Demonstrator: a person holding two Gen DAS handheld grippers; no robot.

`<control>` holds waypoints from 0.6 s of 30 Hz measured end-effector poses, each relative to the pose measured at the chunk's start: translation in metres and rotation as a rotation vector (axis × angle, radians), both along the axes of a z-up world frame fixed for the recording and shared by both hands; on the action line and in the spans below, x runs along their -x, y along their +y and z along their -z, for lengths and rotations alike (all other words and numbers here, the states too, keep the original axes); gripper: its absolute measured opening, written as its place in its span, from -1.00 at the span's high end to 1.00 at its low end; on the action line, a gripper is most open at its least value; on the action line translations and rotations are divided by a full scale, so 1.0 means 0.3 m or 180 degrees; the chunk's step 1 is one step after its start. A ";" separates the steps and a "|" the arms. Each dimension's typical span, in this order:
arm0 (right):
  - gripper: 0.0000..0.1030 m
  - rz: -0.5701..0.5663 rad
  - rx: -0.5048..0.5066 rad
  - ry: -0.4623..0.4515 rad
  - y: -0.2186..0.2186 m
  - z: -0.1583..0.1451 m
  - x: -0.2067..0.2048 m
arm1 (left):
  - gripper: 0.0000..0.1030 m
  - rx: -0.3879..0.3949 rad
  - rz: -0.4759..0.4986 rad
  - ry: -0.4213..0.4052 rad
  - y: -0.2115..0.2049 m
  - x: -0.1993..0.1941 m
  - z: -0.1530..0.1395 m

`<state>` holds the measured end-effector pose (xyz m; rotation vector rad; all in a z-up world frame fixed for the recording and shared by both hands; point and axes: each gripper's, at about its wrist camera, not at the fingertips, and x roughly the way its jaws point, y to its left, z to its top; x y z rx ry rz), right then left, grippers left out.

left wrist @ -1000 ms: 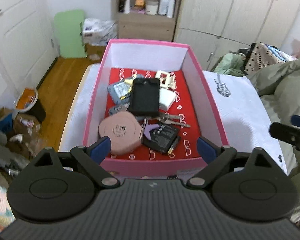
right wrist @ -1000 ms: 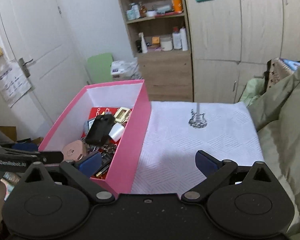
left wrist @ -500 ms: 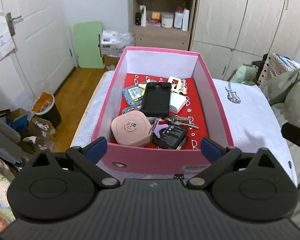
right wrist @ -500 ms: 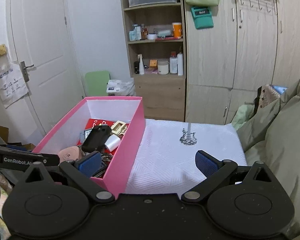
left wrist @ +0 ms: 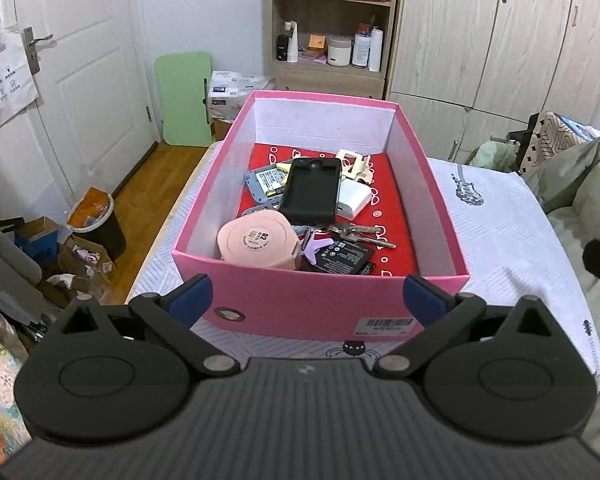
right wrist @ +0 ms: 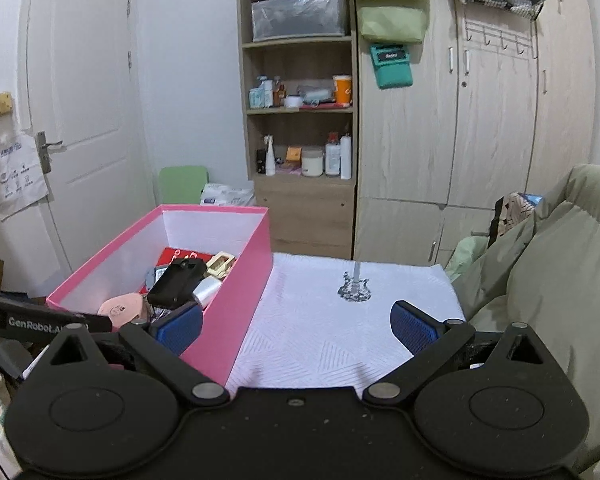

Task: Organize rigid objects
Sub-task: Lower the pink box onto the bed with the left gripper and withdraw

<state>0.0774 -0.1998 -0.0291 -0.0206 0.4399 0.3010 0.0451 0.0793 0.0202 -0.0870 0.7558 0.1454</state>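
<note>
My view runs across a bed under a white sheet with a small guitar print, backed by a wardrobe and an open shelf unit. A white door stands at the left.

On the sheet sits the pink box, open-topped, white inside with a red floor. It lies toward the bed's left edge, and from my right camera I see it left of the guitar print.

Inside the box, a black phone lies slanted on top of the pile in the middle. A round pink case rests against the near wall at the left. A black battery lies just right of the case, touching a purple clip. Keys lie between the phone and the battery. A white charger touches the phone's right side, and a grey battery pokes out from under its left side. A cream frame lies at the far end.

My left gripper hangs just short of the box's near wall, tongs wide apart and empty. My right gripper hangs over the sheet beside the box's right wall, tongs also apart, holding nothing.
</note>
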 end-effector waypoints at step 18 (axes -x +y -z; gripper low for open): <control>-0.98 0.0135 0.0124 -0.0261 0.010 0.014 0.050 | -1.00 -0.0106 0.0078 -0.0108 -0.030 0.021 -0.006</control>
